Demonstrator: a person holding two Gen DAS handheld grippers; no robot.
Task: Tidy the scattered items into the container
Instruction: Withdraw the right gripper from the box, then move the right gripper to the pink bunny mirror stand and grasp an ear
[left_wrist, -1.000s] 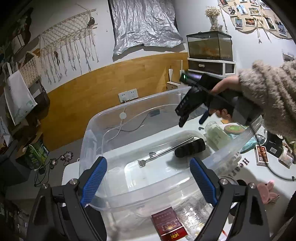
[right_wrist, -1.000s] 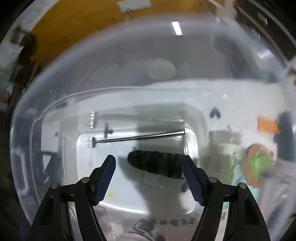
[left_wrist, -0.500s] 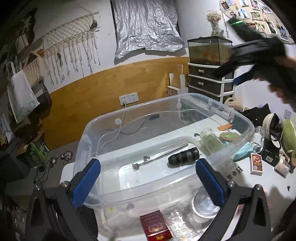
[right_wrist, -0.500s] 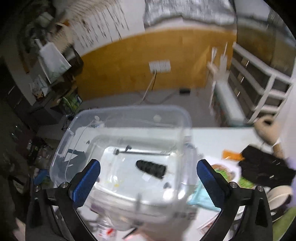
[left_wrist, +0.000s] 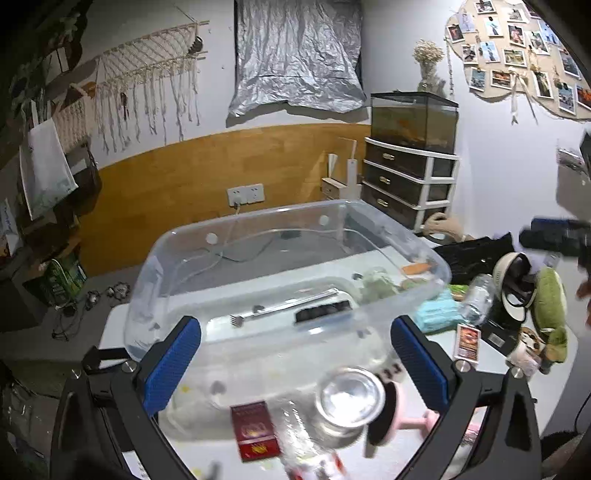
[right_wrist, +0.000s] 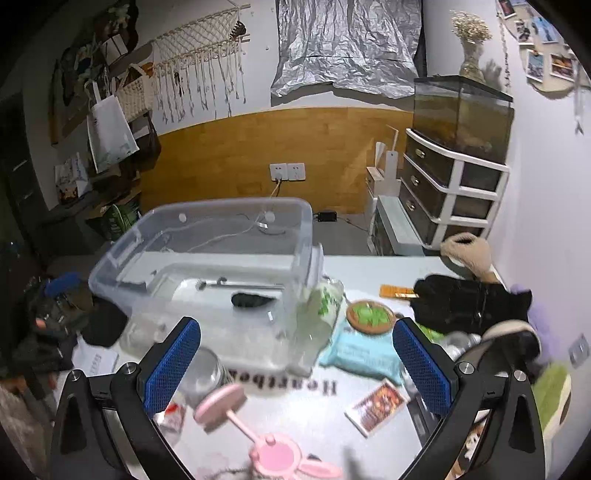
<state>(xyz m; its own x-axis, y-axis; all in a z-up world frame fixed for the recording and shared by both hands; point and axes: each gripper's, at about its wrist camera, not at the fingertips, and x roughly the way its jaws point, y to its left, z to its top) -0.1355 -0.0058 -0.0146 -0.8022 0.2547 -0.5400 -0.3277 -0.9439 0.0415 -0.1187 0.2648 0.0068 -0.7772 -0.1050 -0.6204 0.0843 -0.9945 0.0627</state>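
A clear plastic bin (left_wrist: 424, 254) (right_wrist: 295, 236) stands on the white table and holds a metal back scratcher with a black grip (left_wrist: 321, 308) (right_wrist: 251, 300). My left gripper (left_wrist: 295, 362) is open and empty, near the bin's front wall. Below it lie a red pack (left_wrist: 255, 430) and a clear jar with a metal lid (left_wrist: 351, 395). My right gripper (right_wrist: 295, 362) is open and empty, pulled back right of the bin. Under it lie a pink stand (right_wrist: 258, 443), a card pack (right_wrist: 378, 406) and a blue tissue pack (right_wrist: 362, 350).
Right of the bin lie a round green coaster (right_wrist: 371, 316), a black cloth (right_wrist: 469, 302), a clear bottle (left_wrist: 478, 295), a cap (left_wrist: 517, 288) and a green plush (left_wrist: 550, 314). A drawer unit with a fish tank (right_wrist: 458, 110) stands at the back right.
My right gripper has lifted out of the bin and drawn back to the right, leaving the back scratcher inside. My left gripper has pulled back from the bin a little and opened wider.
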